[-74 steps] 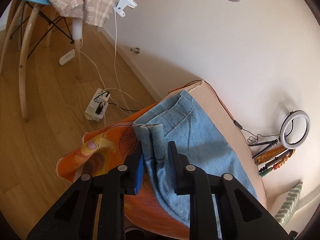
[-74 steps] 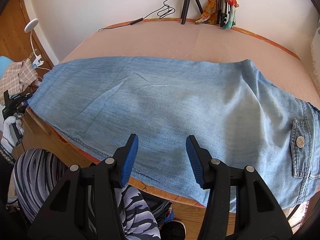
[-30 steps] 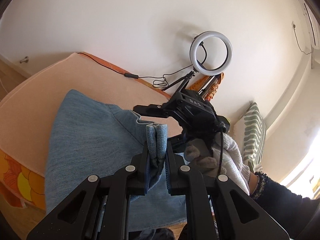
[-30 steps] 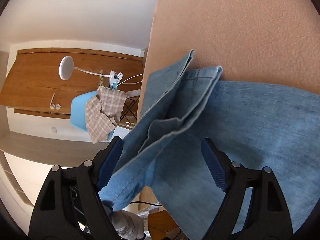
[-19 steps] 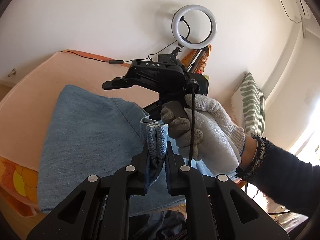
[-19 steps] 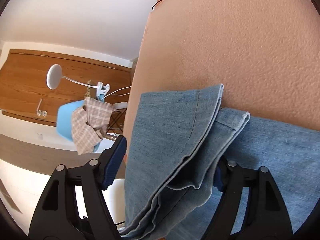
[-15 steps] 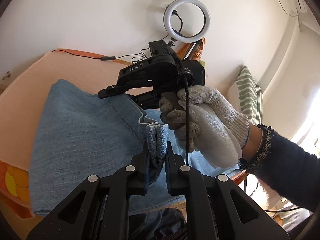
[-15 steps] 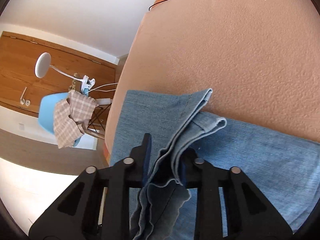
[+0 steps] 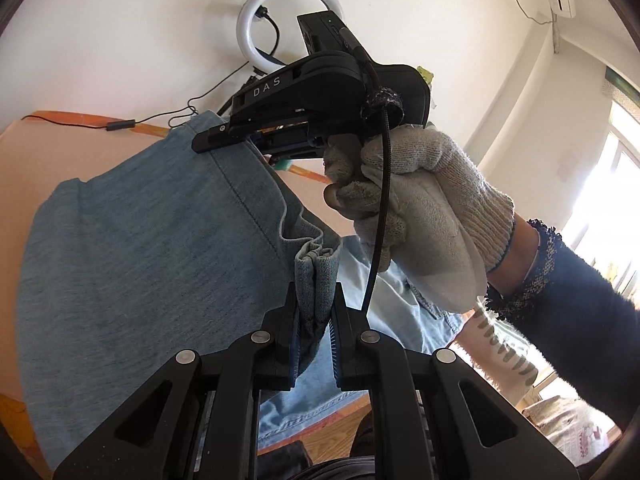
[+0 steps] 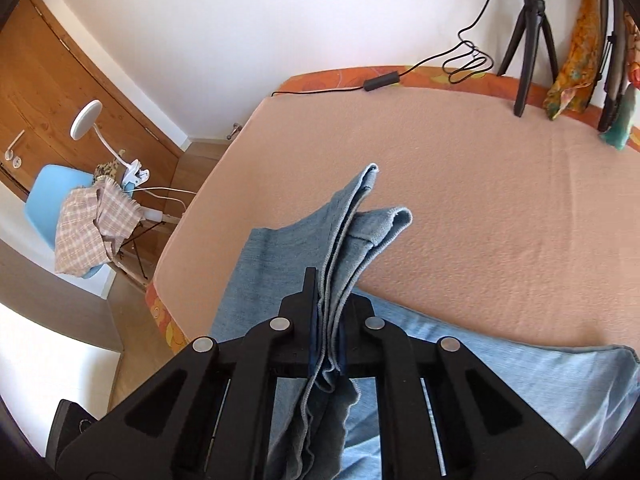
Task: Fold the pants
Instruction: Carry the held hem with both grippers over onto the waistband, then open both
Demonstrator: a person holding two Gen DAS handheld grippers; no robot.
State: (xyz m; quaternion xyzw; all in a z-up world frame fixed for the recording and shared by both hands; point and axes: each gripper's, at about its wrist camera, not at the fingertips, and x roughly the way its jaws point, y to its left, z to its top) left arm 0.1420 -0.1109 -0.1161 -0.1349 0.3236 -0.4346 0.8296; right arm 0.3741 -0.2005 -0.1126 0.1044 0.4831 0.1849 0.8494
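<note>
Left wrist view: sits just behind the left gripper point(image 9: 314, 312), looks along its fingers, close on the pants point(image 9: 140, 248). It faces the white wall with the ring light point(image 9: 256, 28), with a window at right. The right hand point(image 9: 420, 216), gloved, fills the upper middle at close range.

Right wrist view: sits just behind the right gripper point(image 10: 326, 320), angled down over the bed point(image 10: 480, 200). It faces the same wall, tripod point(image 10: 528, 40) at upper right, a blue chair point(image 10: 44, 196) and wooden doors at left.

Shared: the denim, the peach bed surface, the black cable point(image 10: 380, 80) along the wall edge.
</note>
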